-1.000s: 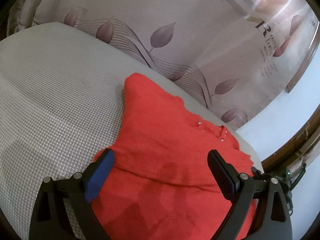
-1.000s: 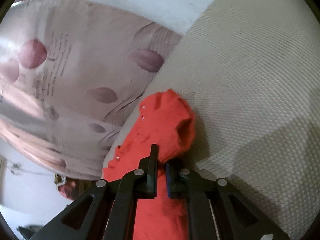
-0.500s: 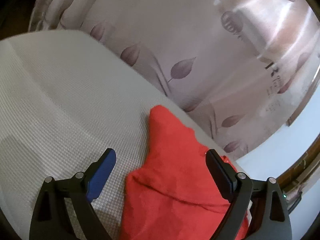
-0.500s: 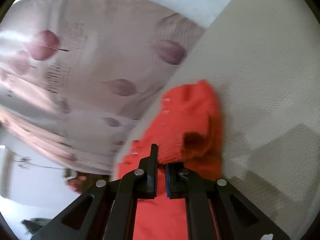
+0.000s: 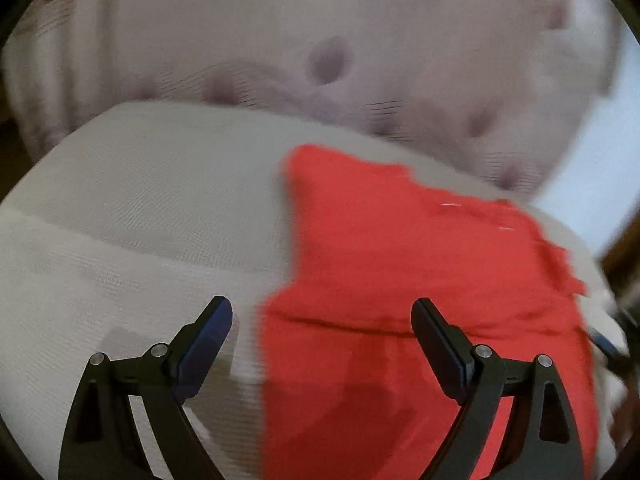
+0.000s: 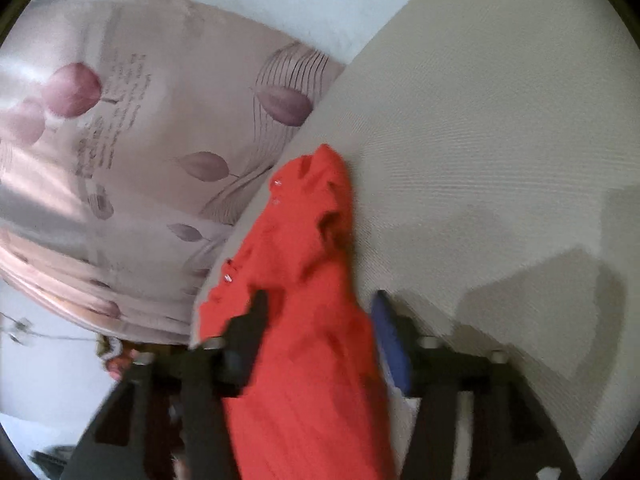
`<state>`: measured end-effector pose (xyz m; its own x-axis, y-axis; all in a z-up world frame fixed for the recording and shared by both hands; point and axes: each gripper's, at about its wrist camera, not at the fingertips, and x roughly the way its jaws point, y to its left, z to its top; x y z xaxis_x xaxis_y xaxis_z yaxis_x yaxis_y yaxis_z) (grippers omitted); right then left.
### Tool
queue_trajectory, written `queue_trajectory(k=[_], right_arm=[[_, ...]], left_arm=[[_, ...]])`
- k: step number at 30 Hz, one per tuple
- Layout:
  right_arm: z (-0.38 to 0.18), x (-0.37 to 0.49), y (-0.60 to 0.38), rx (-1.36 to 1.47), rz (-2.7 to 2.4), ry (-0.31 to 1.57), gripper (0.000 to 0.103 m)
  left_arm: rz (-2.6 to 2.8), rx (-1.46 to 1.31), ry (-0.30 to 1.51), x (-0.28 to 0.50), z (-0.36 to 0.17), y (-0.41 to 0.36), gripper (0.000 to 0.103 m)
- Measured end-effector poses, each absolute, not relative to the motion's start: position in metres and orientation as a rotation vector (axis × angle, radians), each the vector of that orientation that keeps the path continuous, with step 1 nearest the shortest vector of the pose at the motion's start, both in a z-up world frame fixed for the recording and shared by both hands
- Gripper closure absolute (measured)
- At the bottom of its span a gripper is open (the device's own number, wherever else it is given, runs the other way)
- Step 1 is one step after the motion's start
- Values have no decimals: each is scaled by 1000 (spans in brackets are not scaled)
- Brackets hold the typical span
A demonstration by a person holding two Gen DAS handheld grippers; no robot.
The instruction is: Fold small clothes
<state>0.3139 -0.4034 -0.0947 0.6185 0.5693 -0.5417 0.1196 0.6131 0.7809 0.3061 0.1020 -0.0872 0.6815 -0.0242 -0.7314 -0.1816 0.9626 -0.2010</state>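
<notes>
A small red garment (image 5: 420,280) lies on a grey woven surface (image 5: 140,200), with a fold line across it near my left gripper. My left gripper (image 5: 322,320) is open and empty, just above the garment's left edge. In the right wrist view the garment (image 6: 304,300) runs from between the fingers toward the surface's far edge, its sleeve bunched. My right gripper (image 6: 320,312) is open, its fingers on either side of the cloth.
A pink curtain with leaf print (image 5: 320,40) hangs behind the surface; it also shows in the right wrist view (image 6: 140,140). The grey surface (image 6: 500,160) stretches to the right of the garment. The garment lies close to the surface's far edge.
My right gripper has opened and let go of the red garment. My left gripper stayed open and swung back toward the garment; the views are blurred by motion.
</notes>
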Motion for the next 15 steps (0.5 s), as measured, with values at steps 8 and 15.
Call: queue_trajectory(k=[8,15], right_arm=[[-84,173,-393,680,436,1028,39],[-91,90,-379,577,428,1065,39]], left_arm=[[-55,-480,852,218,-68,144,13],[-279,-553,976,105,-71,129,13]])
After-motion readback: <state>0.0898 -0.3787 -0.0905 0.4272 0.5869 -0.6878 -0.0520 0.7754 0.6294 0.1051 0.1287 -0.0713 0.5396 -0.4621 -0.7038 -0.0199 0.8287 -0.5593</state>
